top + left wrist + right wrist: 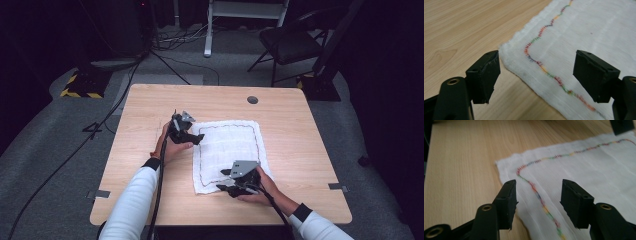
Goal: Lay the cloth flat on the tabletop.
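Jaws apart, both grippers, at cloth [227, 150] corners

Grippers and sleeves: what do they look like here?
Both the left gripper and right gripper are black with two blocky jaws, brass-coloured pivot screws and a grey three-cornered plate on top. A black cable trails from each. The sleeves are white with dark cuffs.

The high view is looking forward and down from above the near edge of the table [150, 100]. Each gripper view is looking along its own jaws from close above the tabletop. All three are sharing the cloth [227, 150] [584, 32] [586, 167], each gripper view facing a different corner.
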{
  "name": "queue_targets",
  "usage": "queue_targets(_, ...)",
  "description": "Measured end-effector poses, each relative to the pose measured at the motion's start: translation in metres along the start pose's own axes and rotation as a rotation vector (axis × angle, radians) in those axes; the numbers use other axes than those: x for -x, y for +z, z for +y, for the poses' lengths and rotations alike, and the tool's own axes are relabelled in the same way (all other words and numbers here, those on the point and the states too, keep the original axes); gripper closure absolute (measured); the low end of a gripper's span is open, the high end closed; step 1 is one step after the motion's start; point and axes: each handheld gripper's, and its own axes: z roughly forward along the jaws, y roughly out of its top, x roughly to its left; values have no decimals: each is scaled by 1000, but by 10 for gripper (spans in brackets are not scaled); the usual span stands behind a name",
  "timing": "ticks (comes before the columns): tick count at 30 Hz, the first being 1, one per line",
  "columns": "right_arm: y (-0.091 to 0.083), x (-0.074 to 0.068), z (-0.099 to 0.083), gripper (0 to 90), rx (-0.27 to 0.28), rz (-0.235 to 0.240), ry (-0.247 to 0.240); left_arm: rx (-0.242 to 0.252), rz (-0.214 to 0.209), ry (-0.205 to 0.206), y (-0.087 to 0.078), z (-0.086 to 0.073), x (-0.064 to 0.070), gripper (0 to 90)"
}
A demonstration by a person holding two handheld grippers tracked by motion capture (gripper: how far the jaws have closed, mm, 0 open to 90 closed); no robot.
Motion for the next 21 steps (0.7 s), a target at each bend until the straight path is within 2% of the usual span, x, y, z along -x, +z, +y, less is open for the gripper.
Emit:
queue_targets(2,7,-6,8,485,6,12,-23,-4,25,-5,8,1,-3,224)
queue_targets(5,18,-14,18,494,10,42,-48,-27,31,-37,19,-1,-9,229)
queue_targets(7,25,-19,22,497,12,62,-56,-45,38,-40,24,-2,-12,229)
queue_targets(11,37,-27,27,496,5,85,-80,-28,27,-54,27,-3,-15,207)
queue_targets(16,48,-30,30,494,-3,86,-79,-33,26,-45,27,-4,-15,196)
queue_targets(21,55,-30,27,534,-46,55,-77,-35,26,-42,27,-4,-15,199)
